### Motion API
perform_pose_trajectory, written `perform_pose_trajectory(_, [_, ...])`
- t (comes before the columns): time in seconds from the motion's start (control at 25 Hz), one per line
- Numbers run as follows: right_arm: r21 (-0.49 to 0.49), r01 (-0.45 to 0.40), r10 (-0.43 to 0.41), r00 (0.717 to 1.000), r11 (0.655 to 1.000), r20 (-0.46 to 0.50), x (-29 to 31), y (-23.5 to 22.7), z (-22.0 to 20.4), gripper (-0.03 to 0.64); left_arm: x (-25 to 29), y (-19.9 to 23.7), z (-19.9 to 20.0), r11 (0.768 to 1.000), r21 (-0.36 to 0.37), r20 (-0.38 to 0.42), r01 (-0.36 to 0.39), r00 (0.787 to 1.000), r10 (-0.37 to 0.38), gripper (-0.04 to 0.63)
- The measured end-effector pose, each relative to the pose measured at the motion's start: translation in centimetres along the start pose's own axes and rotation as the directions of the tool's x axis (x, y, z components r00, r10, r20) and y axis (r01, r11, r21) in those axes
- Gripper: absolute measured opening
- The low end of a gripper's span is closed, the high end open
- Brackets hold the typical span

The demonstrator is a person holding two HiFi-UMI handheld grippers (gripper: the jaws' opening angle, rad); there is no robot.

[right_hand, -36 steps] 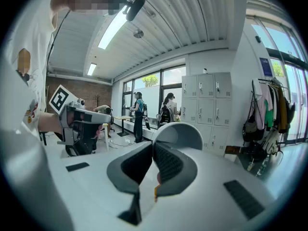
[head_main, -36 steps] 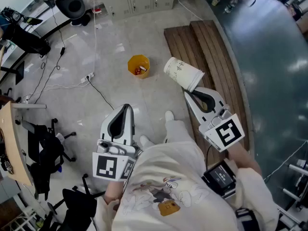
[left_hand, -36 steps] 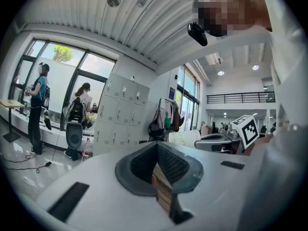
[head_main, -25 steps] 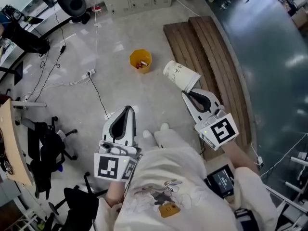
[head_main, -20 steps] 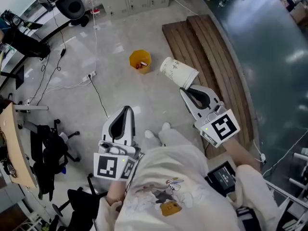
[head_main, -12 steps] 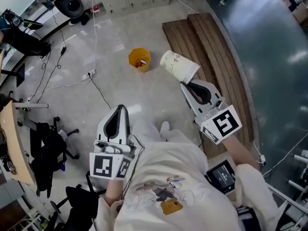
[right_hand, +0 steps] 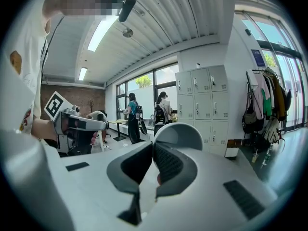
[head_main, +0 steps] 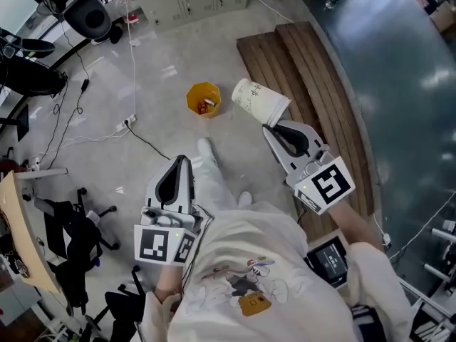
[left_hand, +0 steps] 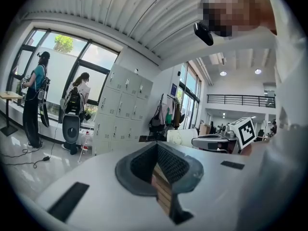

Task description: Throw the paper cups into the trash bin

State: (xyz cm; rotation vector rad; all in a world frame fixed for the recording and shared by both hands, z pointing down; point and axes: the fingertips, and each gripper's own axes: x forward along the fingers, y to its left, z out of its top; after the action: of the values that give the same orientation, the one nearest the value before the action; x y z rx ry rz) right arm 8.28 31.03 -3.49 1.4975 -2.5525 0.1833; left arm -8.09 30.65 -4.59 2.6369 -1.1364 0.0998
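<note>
Stepping noted since half a second back: my white shoe (head_main: pixel 206 149) now reaches forward on the floor, between both claws.

Left claw (head_main: pixel 182 161): clenched on nothing, carried low and close to my body, pointing ahead.

Right claw (head_main: pixel 268 128): held farther out beside the wooden slat platform (head_main: pixel 306 63), clenched on the rim of one paper cup (head_main: pixel 256 102).

Cup: tilted, base aimed away from me, in the air above the floor.

Yellow trash bin (head_main: pixel 204 99): on the floor beyond, left of the cup and apart from it, scraps inside.
</note>
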Motion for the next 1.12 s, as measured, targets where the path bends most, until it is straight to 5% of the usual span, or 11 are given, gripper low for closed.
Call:
perform_pose_trajectory(0.16, [-0.036, 0.009, -0.01, 1.0, 0.999, -0.018, 5.0, -2.4, -0.3, 0.025, 5.5, 4.7, 2.4, 0.998, 0.05, 0.002, 0.028, 1.0, -0.028, 0.006])
perform_pose_trajectory(0.48, [-0.032, -0.012, 0.007, 0.988, 0.999, -0.155, 18.4, -7.8, 0.2, 0.025, 17.7, 14.3, 5.5, 0.992, 0.014, -0.066, 0.123, 0.99, -0.121, 0.005])
perform_pose_trajectory(1.12, [-0.03, -0.172, 0.16, 0.959, 0.985, -0.234, 31.3, -15.1, -7.0, 0.025, 29.8, 20.2, -1.5, 0.998, -0.058, -0.164, -0.024, 0.986, 0.014, 0.006])
